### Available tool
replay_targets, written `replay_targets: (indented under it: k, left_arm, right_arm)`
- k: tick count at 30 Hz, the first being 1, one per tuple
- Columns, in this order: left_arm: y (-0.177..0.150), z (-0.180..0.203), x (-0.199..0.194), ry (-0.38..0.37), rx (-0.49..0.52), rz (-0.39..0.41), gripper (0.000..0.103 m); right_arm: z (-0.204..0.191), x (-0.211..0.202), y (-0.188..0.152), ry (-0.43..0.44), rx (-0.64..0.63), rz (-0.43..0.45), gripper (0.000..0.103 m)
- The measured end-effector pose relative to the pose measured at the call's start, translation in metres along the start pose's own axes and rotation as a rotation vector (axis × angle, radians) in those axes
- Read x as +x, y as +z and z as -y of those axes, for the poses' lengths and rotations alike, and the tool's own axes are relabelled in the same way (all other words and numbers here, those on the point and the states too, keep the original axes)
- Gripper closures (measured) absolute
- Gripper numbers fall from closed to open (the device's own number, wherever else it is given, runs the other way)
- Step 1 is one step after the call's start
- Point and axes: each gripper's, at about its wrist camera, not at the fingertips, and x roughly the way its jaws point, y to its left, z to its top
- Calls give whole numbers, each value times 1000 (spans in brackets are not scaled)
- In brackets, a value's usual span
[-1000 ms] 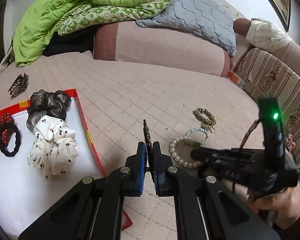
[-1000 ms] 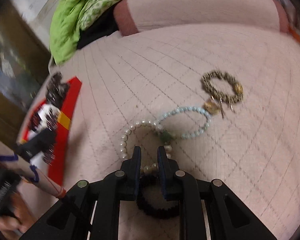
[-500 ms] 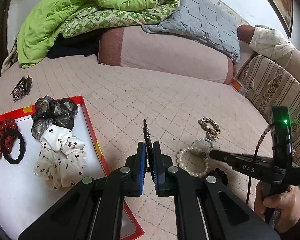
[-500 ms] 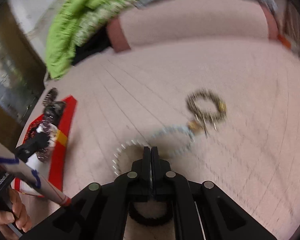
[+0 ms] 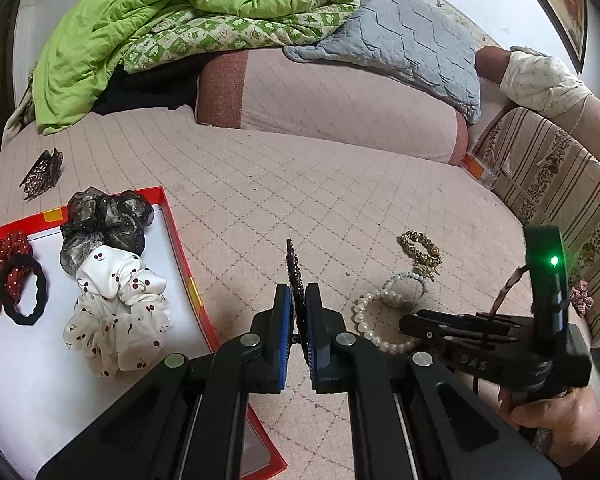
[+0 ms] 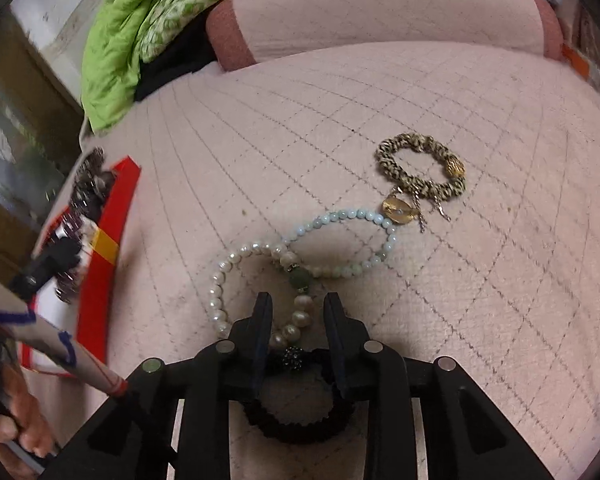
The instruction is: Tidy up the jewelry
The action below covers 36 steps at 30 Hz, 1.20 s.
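Clamped tight, the left gripper (image 5: 296, 312) pinches a thin dark studded hair clip (image 5: 293, 270) between its blue pads; the clip stands on edge and pokes up past the fingertips, held above the pink quilted bedcover (image 5: 284, 184) just right of the red-rimmed tray (image 5: 182, 248).

Over on the other side, the right gripper (image 6: 296, 320) has its jaws narrowly apart, and they have just been opening. Between the fingers lies the near arc of the pearl bracelet (image 6: 220, 292), with its green bead (image 6: 300, 279) just ahead of the tips; the pads do not press on the pearls. A black beaded bracelet (image 6: 300, 420) lies under the gripper body, its sparkly bead showing between the fingers. From the left wrist view, that gripper (image 5: 410, 322) reaches in over the pearls from the right, a hand (image 5: 556, 420) wrapped round its handle.

A pale blue bead bracelet (image 6: 364, 240) overlaps the pearl loop at the green bead. Beyond it, touching at a gold charm, sits a leopard-print scrunchie bracelet (image 6: 420, 168).

Inside the tray rest a white cherry-print scrunchie (image 5: 120, 308), a sheer black scrunchie (image 5: 104, 220), a red dotted scrunchie (image 5: 0, 264) and a black hair tie (image 5: 24, 292). A brown claw clip (image 5: 42, 172) lies on the cover beyond the tray's far corner, well apart from the bracelets.
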Motion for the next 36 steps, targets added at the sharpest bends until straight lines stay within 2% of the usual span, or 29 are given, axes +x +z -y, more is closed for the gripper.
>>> replay_targets:
  k: [1,2,5,11,14,26,36]
  left_arm:
    - [0,-1,0,-2,-2,0,96]
    - [0,1,0,0,-2,0,96]
    - [0,-1,-3,2,-7,6,96]
    - [0,-2,-6,4,-6,8,96]
    - [0,-1,-7,4,-1,9,96]
    - [1,2,-5,10,4,4,96]
    - [-1,-4,-9,21,2,11,96]
  right_arm:
    - [-2,0,0,-21,-23,2,90]
    - [-5,0,0,-47,-50,8,93]
    - [1,-12,1,-20,-18,58,93]
    - [15,-71,11,30,41,338,93]
    - [19,-81,11,25,63,386,93]
    - [26,-91,16,37,118,418,93]
    - [21,-84,15,57,110,394,93]
